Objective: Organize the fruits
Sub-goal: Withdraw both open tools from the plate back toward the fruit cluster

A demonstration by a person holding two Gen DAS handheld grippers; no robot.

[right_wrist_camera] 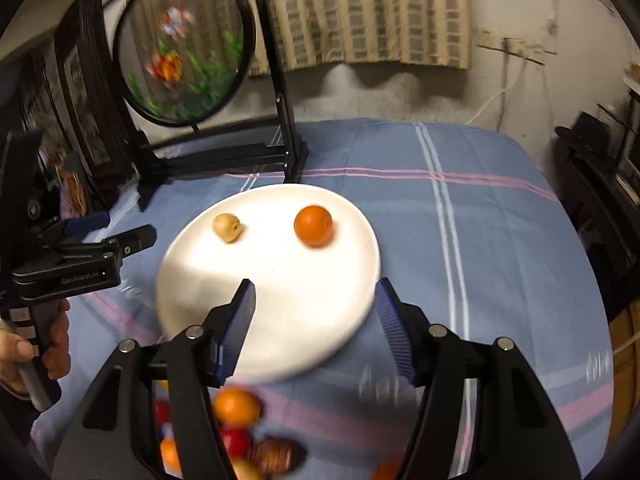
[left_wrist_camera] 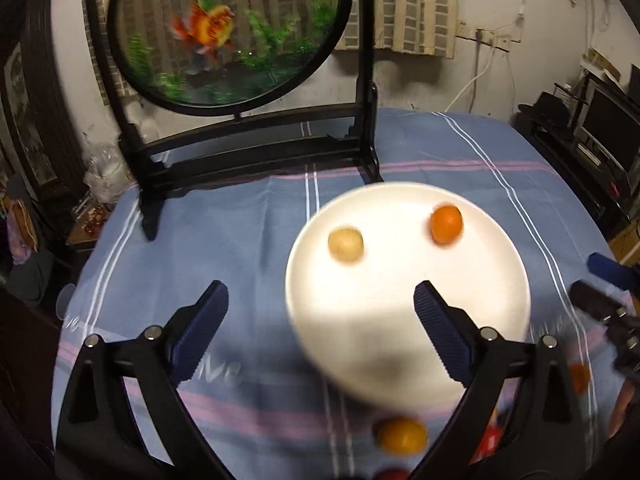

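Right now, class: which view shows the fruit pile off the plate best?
The right wrist view: the fruit pile shows several orange, red and brown pieces near its bottom edge, though blurred. The left wrist view shows only one orange fruit and red slivers at the frame's bottom.

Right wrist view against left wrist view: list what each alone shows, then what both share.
Only the right wrist view: a hand holding the left gripper's handle, and a brown fruit.
Only the left wrist view: the black cabinet at right.
Both: white plate, pale fruit, orange fruit, goldfish screen, striped cloth.
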